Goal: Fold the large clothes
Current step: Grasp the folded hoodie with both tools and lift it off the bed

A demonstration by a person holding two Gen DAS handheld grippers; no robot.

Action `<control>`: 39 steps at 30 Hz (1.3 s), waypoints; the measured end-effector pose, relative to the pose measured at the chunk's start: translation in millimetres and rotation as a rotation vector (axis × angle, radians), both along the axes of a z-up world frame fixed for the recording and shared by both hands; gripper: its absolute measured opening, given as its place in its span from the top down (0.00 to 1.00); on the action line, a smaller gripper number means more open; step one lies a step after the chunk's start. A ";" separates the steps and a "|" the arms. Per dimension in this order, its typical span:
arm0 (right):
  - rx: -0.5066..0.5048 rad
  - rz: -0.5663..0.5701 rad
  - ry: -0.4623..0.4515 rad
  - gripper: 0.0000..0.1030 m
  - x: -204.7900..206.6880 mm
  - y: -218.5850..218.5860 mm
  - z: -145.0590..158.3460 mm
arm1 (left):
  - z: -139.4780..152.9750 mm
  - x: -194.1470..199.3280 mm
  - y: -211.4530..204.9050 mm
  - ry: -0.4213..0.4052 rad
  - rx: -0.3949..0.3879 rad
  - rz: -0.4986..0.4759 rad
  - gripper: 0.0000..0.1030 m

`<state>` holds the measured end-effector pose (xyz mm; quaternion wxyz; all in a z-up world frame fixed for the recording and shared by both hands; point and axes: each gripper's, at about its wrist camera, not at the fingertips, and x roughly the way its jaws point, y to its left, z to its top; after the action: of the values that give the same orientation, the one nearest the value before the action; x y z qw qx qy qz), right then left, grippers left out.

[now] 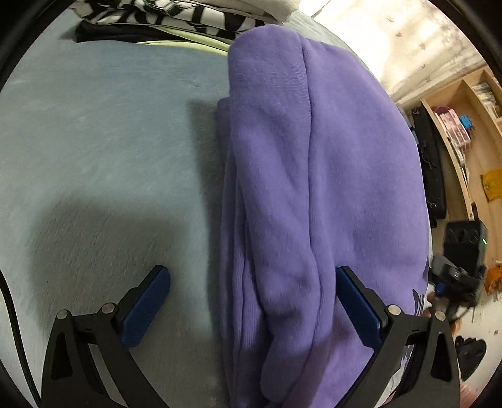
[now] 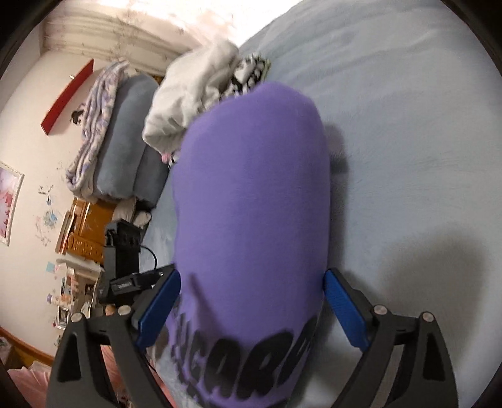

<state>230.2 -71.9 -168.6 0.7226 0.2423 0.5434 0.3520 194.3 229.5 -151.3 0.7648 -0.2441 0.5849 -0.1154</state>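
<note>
A purple sweatshirt lies folded into a long narrow bundle on the light blue bed sheet. My left gripper stands wide open over the bundle's left edge. Its right pad sits against the fabric and its left pad hovers above bare sheet. In the right wrist view the same sweatshirt shows black lettering at its near end. My right gripper is open, with a blue pad on either side of the bundle. Neither pad squeezes the cloth.
A zebra-striped garment and a white one are piled at the far end of the bed. Grey folded bedding lies beyond them. A wooden shelf and black equipment stand off the bed's edge.
</note>
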 end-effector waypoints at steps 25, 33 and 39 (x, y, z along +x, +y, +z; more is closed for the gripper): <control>0.140 0.067 0.001 0.00 16.9 22.1 -30.1 | -8.5 5.7 12.1 -0.069 -0.115 -0.156 0.00; 0.148 0.051 -0.005 0.01 16.6 21.1 -29.1 | -9.2 25.2 -5.4 -0.103 -0.279 -0.184 0.00; 0.139 0.019 0.002 0.04 15.8 19.2 -24.8 | -1.5 32.9 -24.9 -0.140 -0.333 -0.190 0.01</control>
<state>246.1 -52.7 -193.3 0.7001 0.2868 0.5206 0.3956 227.2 204.6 -152.7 0.7385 -0.3022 0.5234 -0.2989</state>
